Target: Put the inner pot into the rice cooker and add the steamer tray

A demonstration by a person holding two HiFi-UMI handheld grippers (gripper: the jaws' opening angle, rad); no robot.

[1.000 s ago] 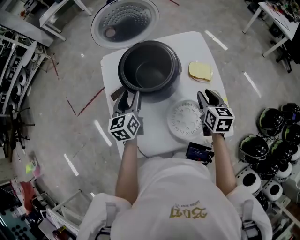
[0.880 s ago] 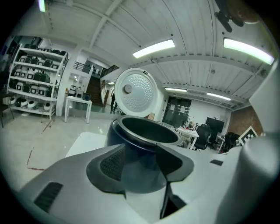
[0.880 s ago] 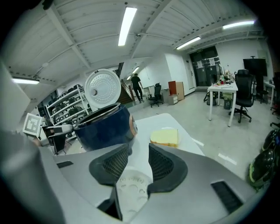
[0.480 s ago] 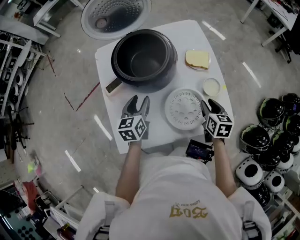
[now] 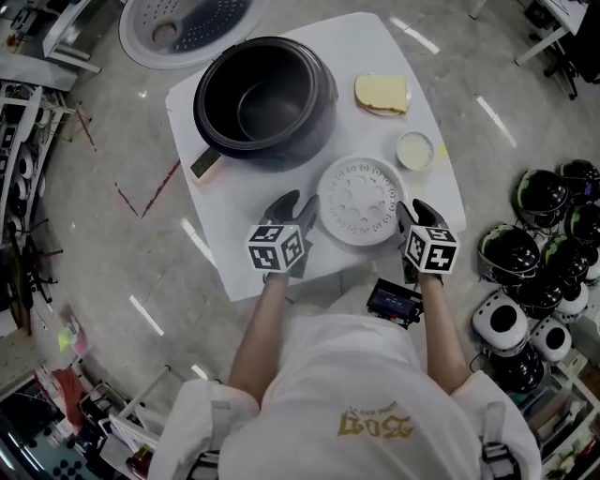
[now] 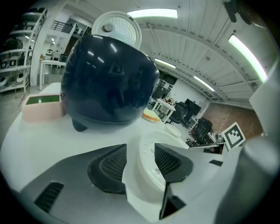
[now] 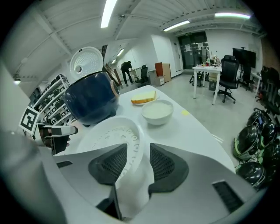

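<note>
Head view, steeply down on a smooth white table [image 5: 225, 220] with rounded corners. At its near edge lies the steamer tray [image 5: 361, 200], a shallow round disc of white plastic pierced with rings of small holes.

The left gripper [image 5: 298, 204] sits at the tray's left rim. In the left gripper view [image 6: 140, 151] its black mesh-textured pads [image 6: 107, 164] are closing, with the tray's upturned rim [image 6: 146, 168] filling the gap between them.

The right gripper [image 5: 412, 211] sits at the tray's right rim. In the right gripper view [image 7: 138, 153] its pads [image 7: 107, 166] are opening and stand either side of the thin rim [image 7: 109, 135].

Just beyond the tray on the right is a small round white bowl [image 5: 415, 150]. Farther beyond it lies a soft-looking yellow slab [image 5: 382, 92]; I cannot tell if it is sponge or bread.

Beyond the tray on the left stands the rice cooker [image 5: 319, 122], a rounded, glossy dark body. The dark, smooth inner pot [image 5: 265, 111] is seated inside it. A pale block [image 5: 206, 166] with a green top lies beside the cooker's base.

Farthest from the tray, the cooker's round lid [image 5: 183, 23] stands open, its pale underside dotted with holes.
</note>
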